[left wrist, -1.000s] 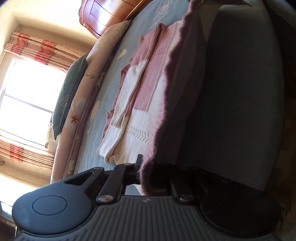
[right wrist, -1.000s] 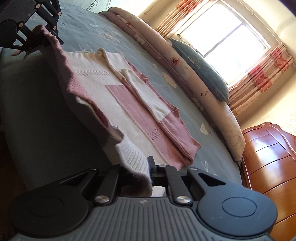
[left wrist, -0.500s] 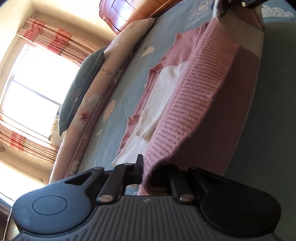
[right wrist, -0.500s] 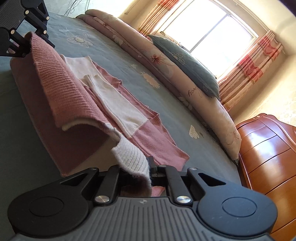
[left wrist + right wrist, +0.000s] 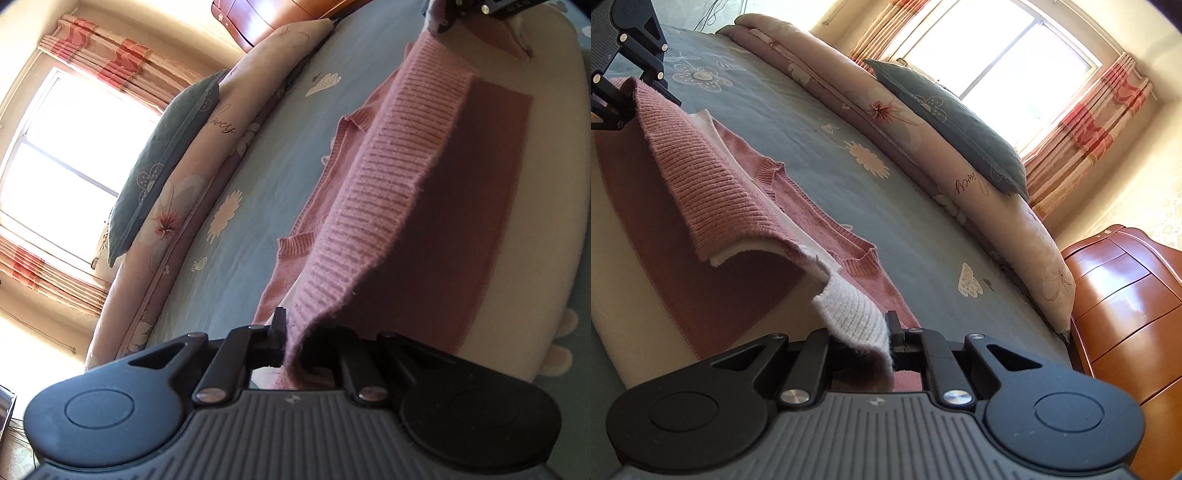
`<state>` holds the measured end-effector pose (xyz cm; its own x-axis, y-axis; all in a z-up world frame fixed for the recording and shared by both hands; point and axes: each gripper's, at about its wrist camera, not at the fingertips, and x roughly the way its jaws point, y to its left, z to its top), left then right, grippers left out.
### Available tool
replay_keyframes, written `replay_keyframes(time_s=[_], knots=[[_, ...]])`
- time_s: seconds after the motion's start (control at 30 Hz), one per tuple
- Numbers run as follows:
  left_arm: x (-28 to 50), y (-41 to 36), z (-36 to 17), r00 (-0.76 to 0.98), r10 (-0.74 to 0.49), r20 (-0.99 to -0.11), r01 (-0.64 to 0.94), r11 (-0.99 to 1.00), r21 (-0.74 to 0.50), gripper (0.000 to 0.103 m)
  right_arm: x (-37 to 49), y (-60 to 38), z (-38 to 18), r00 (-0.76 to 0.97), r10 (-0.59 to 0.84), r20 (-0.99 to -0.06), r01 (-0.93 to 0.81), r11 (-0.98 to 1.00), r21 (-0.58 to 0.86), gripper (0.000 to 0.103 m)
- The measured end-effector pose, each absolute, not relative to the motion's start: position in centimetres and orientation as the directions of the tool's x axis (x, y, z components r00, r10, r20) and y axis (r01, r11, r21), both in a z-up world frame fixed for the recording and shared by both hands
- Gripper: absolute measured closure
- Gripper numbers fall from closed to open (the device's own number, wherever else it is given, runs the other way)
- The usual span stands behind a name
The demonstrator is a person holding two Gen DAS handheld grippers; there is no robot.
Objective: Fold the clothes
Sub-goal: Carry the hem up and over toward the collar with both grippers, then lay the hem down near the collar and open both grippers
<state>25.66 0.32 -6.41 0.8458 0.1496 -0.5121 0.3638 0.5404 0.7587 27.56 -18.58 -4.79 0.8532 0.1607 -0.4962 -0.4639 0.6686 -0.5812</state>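
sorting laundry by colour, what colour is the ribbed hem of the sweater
Mostly pink ribbed hem, with a cream-white end at the right gripper; the right wrist view shows both.

Bedsheet [image 5: 820, 122]: blue, flower-printed.
Rolled quilt [image 5: 192, 192]: laid along the far edge.
Pillow [image 5: 953, 118]: rested on quilt.
Dresser [image 5: 1126, 295]: wooden.

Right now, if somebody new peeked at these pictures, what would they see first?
First, the pink and cream sweater, its ribbed hem lifted off the blue flowered bed in a sagging band. The left gripper is pinching one corner and the right gripper the other. After that, the bright window with striped red curtains, beyond the long floral bolster at the bed's far edge.
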Motion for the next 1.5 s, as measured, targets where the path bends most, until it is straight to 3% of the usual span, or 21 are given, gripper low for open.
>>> replay_keyframes(time_s=[0.47,0.53,0.6,0.63,0.7,0.77,0.83,0.9,1.17,1.4,1.5], knots=[[32.5,1.5,-11.1,0.809,0.141,-0.570,0.386,0.603,0.698,0.092,33.5,-18.1,-8.3,0.836,0.138,-0.532,-0.463,0.699,-0.546,0.091],[32.7,1.8,-11.1,0.808,0.133,-0.575,0.385,0.619,0.684,0.092,34.1,-18.2,-8.9,0.833,0.133,-0.538,-0.462,0.703,-0.540,0.081],[33.0,2.1,-10.8,0.801,0.121,-0.586,0.390,0.638,0.664,0.091,34.7,-18.2,-9.4,0.829,0.129,-0.543,-0.461,0.708,-0.535,0.060],[33.2,2.3,-10.3,0.790,0.110,-0.603,0.396,0.658,0.640,0.089,34.9,-18.4,-9.2,0.830,0.125,-0.543,-0.455,0.715,-0.531,0.055],[33.3,3.2,-9.0,0.785,0.078,-0.615,0.389,0.711,0.586,0.079,35.4,-19.5,-8.3,0.808,0.165,-0.565,-0.480,0.741,-0.470,0.045],[33.3,4.2,-7.7,0.782,0.035,-0.623,0.383,0.762,0.523,0.060,35.9,-20.6,-7.3,0.784,0.207,-0.585,-0.504,0.763,-0.405,0.043],[33.2,5.4,-6.5,0.781,-0.020,-0.624,0.380,0.808,0.450,0.056,36.3,-21.8,-6.6,0.767,0.245,-0.592,-0.517,0.783,-0.346,0.041],[34.1,6.5,-5.8,0.773,-0.060,-0.632,0.362,0.859,0.362,0.055,36.8,-22.9,-6.1,0.759,0.278,-0.589,-0.521,0.801,-0.295,0.034],[39.3,7.7,-7.8,0.737,0.001,-0.676,0.268,0.918,0.293,0.052,41.5,-24.3,-6.7,0.700,0.337,-0.629,-0.525,0.841,-0.133,0.032],[39.3,8.6,-6.0,0.790,0.006,-0.613,0.208,0.938,0.278,0.053,44.9,-26.1,-6.3,0.622,0.449,-0.641,-0.543,0.837,0.059,0.027],[38.7,10.0,-4.2,0.801,-0.003,-0.599,0.174,0.958,0.227,0.052,44.8,-28.0,-5.0,0.642,0.485,-0.594,-0.508,0.849,0.145,0.025]])
